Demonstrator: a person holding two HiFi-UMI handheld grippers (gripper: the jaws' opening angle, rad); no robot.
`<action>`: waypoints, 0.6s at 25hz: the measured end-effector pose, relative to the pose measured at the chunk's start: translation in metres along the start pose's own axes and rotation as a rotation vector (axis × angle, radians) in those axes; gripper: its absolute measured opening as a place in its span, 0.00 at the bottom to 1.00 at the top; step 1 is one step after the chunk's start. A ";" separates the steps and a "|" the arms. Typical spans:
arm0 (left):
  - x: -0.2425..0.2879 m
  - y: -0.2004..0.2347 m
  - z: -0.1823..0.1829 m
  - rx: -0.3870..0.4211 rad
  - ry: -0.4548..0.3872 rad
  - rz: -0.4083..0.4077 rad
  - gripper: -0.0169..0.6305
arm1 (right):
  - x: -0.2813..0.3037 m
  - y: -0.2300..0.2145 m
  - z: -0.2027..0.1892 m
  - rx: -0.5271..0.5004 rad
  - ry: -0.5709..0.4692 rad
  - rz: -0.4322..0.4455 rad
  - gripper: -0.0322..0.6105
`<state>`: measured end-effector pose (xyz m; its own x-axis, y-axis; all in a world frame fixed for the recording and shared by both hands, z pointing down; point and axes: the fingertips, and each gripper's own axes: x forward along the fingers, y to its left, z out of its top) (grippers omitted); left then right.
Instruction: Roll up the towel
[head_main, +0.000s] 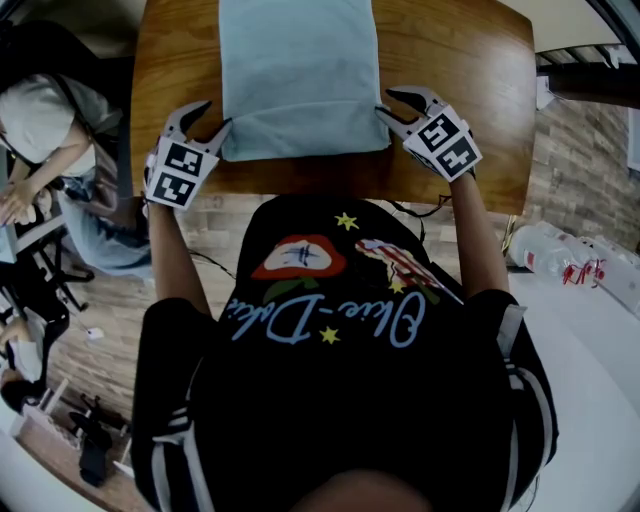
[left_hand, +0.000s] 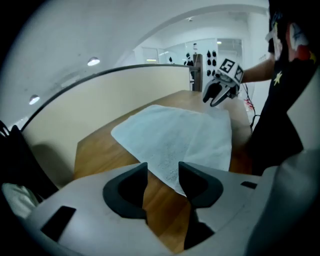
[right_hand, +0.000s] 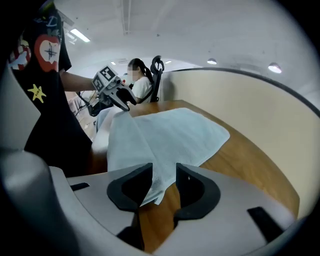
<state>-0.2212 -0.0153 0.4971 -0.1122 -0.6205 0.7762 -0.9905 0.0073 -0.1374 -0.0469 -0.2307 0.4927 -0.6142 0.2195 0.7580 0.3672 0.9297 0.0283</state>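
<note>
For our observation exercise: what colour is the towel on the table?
Pale blue-grey and plain; the towel shows best in the head view.

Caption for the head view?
Left gripper and right gripper, both open, flank the near edge of a pale blue cloth towel on a brown wooden table.

Towel (head_main: 298, 75) on table (head_main: 460, 100); left claw (head_main: 215, 118), right claw (head_main: 387, 103) flank near corners.

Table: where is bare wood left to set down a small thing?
The widest bare wood on the table lies between the towel and the table's right rim. A narrower strip runs left of the towel, and a thin one along its near hem. Crowded: the towel's near corners, at the left hand-held gripper and the right hand-held gripper.
</note>
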 end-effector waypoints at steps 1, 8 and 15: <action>-0.005 0.004 0.001 0.001 -0.011 0.033 0.32 | -0.005 0.002 0.004 -0.015 -0.019 -0.006 0.25; -0.036 -0.023 -0.002 0.176 0.016 0.058 0.32 | -0.018 0.061 0.014 -0.223 -0.045 0.075 0.25; -0.018 -0.094 -0.044 0.289 0.168 -0.035 0.32 | -0.010 0.099 -0.023 -0.370 0.062 0.150 0.25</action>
<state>-0.1296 0.0303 0.5230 -0.1138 -0.4780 0.8709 -0.9331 -0.2497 -0.2589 0.0113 -0.1480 0.5032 -0.4956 0.3156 0.8092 0.6828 0.7174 0.1384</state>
